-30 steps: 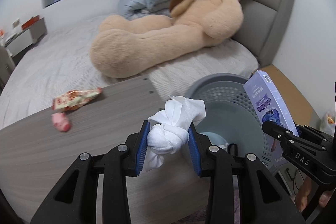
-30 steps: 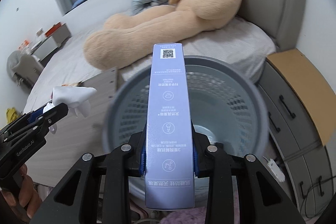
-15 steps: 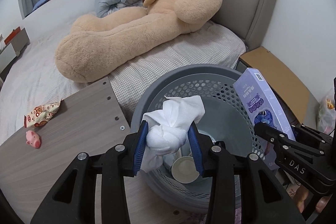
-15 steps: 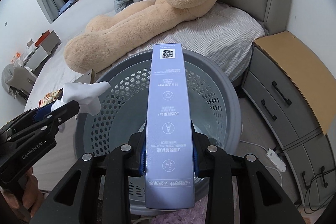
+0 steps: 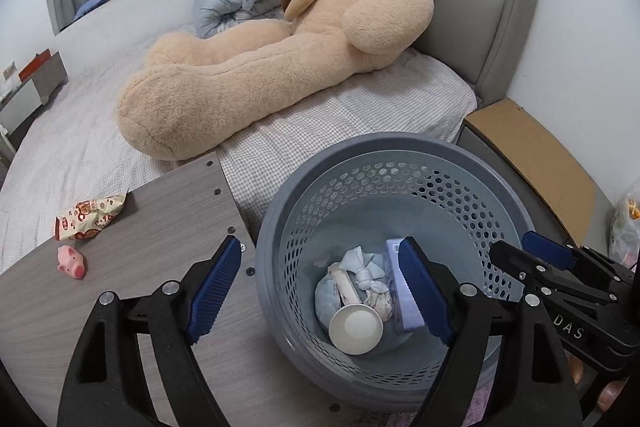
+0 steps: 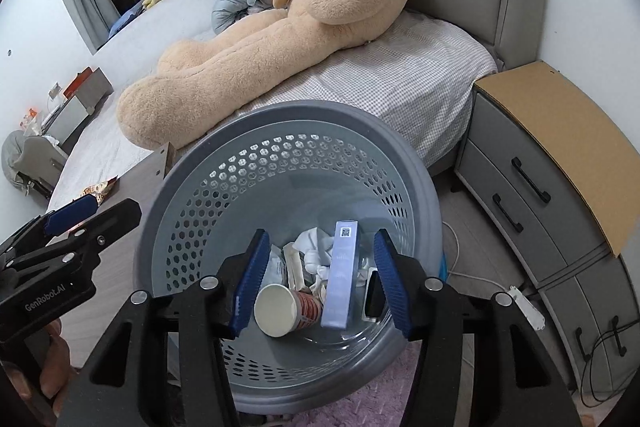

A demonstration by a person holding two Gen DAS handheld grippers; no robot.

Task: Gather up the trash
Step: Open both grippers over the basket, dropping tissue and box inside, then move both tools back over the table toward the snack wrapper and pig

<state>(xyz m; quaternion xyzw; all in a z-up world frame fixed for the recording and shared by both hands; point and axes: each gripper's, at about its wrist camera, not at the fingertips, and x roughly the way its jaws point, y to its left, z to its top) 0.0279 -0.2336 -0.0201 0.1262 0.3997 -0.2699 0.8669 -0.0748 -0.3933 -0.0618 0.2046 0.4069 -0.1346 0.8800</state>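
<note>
Both grippers, left gripper point(image 5: 320, 283) and right gripper point(image 6: 318, 281), hang over the grey basket point(image 6: 280, 123) with jaws opening and empty, purple box point(image 6: 340, 279) inside, while only the left view shows the worktop's snack wrapper point(image 5: 90, 217).

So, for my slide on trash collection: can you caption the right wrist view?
Right hand-held gripper, jaws opening and empty, above the grey perforated basket holding a purple box and paper cup.

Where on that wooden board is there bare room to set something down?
The wooden board is bare from the snack wrapper and pink pig toy across to the basket. The left edge, by those two, is the crowded part.
</note>
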